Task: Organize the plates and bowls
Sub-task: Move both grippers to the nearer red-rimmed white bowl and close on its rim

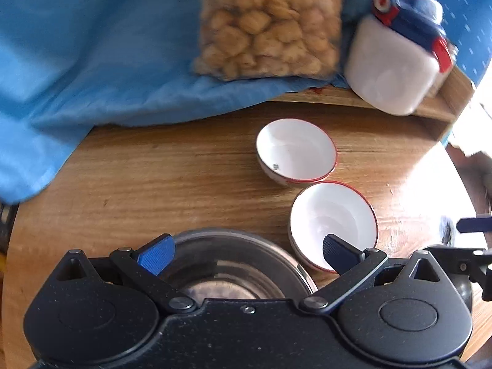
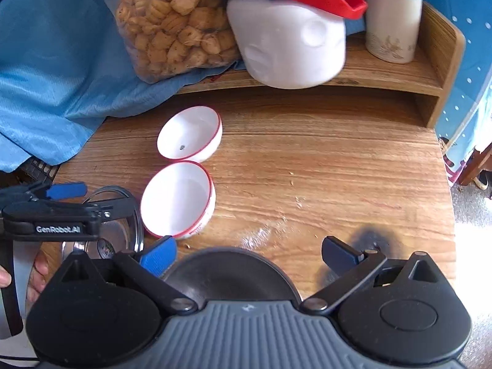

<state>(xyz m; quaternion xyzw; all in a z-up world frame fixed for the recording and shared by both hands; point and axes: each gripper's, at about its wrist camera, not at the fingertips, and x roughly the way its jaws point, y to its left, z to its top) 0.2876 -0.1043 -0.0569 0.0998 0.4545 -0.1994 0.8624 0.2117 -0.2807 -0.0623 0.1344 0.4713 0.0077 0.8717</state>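
Two round white bowls with red rims, the near bowl (image 2: 178,198) touching the far bowl (image 2: 190,135), sit mouth-up on the wood-grain bench (image 2: 323,169). Left of the near bowl, the left claw (image 1: 246,253) gapes empty over a steel bowl (image 1: 230,264); the right claw (image 2: 249,255) gapes empty too.

I count two red-rimmed white bowls (image 2: 190,137) (image 2: 178,198), one steel bowl (image 1: 233,264), one dark plate (image 2: 229,276), one biscuit bag (image 2: 172,24), one white jug (image 2: 292,46), one flask (image 2: 392,18).

Sunlit wooden table (image 2: 323,169) beneath blue dotted wall (image 2: 470,30).
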